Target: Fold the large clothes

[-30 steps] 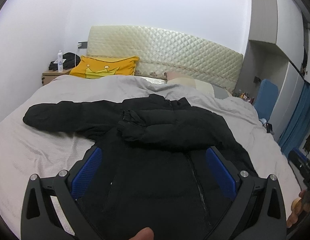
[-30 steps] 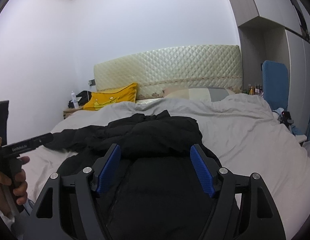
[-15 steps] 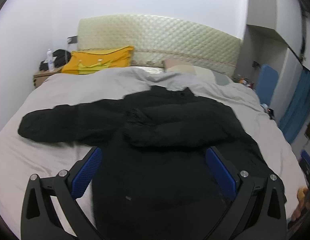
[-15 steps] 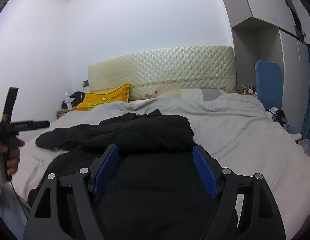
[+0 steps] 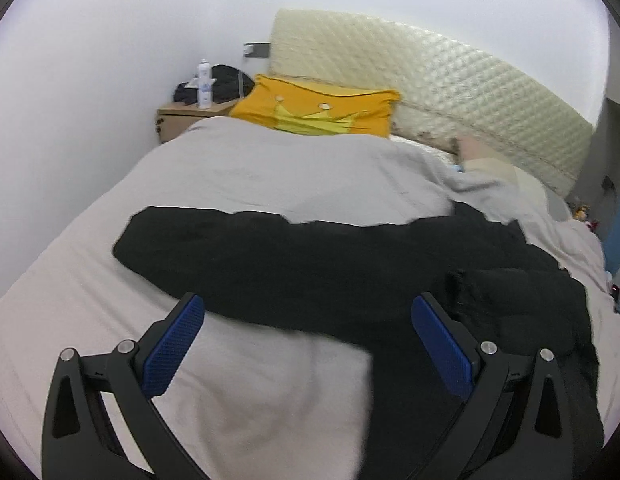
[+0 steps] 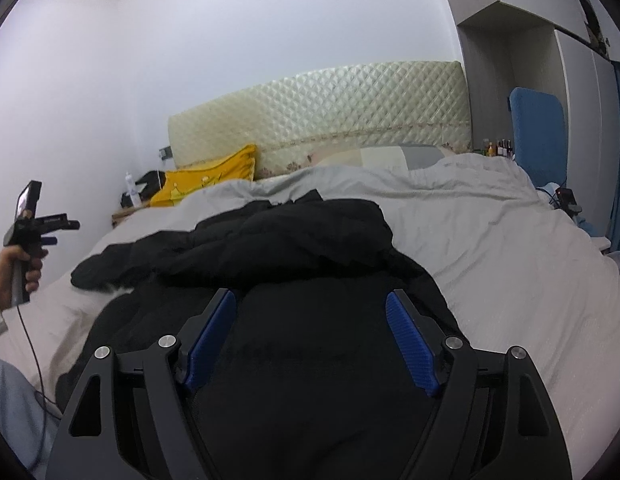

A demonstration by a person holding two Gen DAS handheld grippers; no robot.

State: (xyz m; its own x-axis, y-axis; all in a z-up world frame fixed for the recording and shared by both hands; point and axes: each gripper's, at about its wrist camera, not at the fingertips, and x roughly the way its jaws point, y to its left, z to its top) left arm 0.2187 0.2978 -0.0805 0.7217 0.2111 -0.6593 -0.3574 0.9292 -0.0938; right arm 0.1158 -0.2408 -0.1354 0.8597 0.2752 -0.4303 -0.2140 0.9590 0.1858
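Observation:
A black puffer jacket (image 5: 350, 264) lies spread on the grey bed cover (image 5: 269, 168). One sleeve (image 5: 213, 248) stretches out flat to the left; the other is folded across the chest (image 6: 277, 248). My left gripper (image 5: 305, 320) is open and empty, hovering over the outstretched sleeve and the bare cover beside it. My right gripper (image 6: 312, 312) is open and empty above the jacket's lower body (image 6: 310, 380). The left gripper also shows in the right wrist view (image 6: 49, 228), held up in a hand at the bed's left side.
A yellow crown pillow (image 5: 318, 110) and a quilted cream headboard (image 5: 430, 80) stand at the far end. A wooden nightstand (image 5: 181, 120) with a white bottle (image 5: 204, 84) is far left. A blue chair (image 6: 538, 136) and wardrobe stand at the right.
My left gripper has swung left, from over the jacket's body to over the outstretched left sleeve. My right gripper has stayed over the jacket's lower body. Both stay open.

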